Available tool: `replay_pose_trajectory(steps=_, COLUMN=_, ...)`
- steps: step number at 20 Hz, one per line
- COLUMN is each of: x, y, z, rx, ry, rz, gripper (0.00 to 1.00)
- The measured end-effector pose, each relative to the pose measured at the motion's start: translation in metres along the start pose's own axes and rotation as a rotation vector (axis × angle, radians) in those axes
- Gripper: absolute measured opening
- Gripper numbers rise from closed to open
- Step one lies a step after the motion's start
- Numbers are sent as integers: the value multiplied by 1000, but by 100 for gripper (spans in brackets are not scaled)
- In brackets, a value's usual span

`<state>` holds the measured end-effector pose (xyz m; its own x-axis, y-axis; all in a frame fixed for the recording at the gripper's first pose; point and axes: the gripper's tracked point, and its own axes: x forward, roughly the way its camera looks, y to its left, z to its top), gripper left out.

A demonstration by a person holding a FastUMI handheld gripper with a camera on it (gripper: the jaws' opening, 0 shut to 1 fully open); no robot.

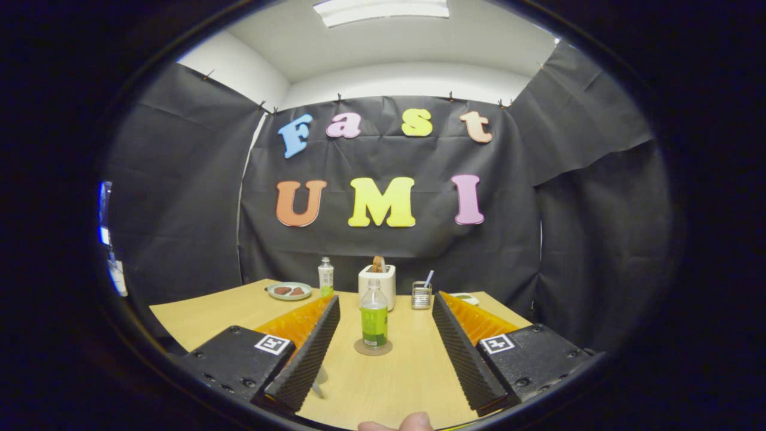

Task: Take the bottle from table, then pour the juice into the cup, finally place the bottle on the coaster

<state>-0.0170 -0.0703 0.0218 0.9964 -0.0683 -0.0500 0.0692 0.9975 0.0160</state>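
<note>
Bottle (374, 320), green-labelled, upright on coaster (373, 348); claw (386, 302) open.

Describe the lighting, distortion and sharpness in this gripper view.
Gripper view: a ceiling light gives even light; the bottle on the coaster casts almost no shadow. Fisheye distortion bows the table edge. The open gripper looks sharp, as does the toaster.

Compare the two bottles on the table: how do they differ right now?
The near bottle stands on a round coaster, between the open gripper's fingers and untouched; the far bottle stands straight on the table beside a plate, beyond the fingertips. The near bottle's green label looks darker and bolder; the far bottle looks paler and whiter. Both are upright, clear, with greenish contents.
</note>
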Motion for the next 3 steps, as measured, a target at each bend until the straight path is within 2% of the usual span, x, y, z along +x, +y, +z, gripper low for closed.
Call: replay_pose_trajectory(steps=3, x=-4, y=8, z=-16, rx=-20, ry=13, rz=1, gripper=99)
